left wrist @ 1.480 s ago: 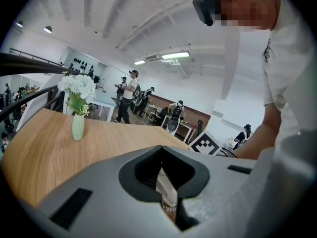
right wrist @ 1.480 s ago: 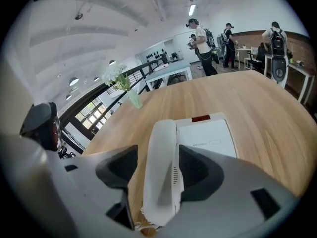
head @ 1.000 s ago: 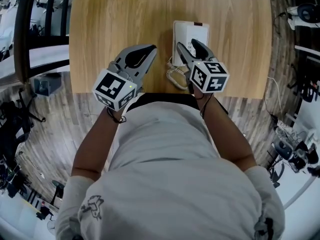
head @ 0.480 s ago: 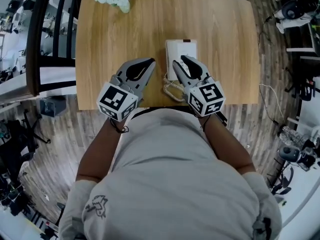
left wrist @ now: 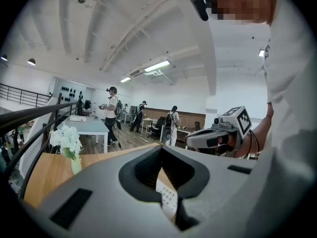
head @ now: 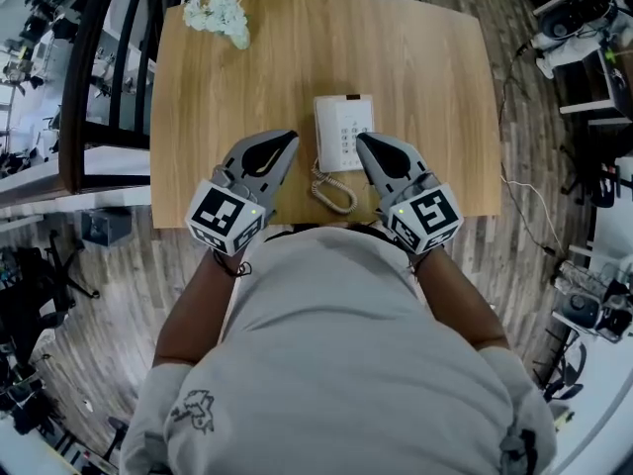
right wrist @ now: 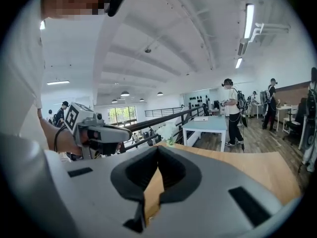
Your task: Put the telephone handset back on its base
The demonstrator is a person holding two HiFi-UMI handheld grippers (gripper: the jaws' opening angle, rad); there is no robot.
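Presently flanking the white corded desk telephone (head: 343, 132) on the light wooden table (head: 425, 87): grey left gripper (head: 287, 139), fingers together, and grey right gripper (head: 361, 139), fingers just closed, empty.

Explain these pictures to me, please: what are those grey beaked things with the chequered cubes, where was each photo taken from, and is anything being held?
There is no robot here. A person holds a hand-operated gripper in each hand: the left gripper and the right gripper. The cubes are part of them. The top-down picture comes from a camera on the person's head. The other two come from cameras riding on each gripper, looking along its jaws. On the wooden table are a white telephone, its coiled cord and, in a far corner, white flowers. Both grippers are shut and empty; the right one's jaws have just been closing, on nothing.
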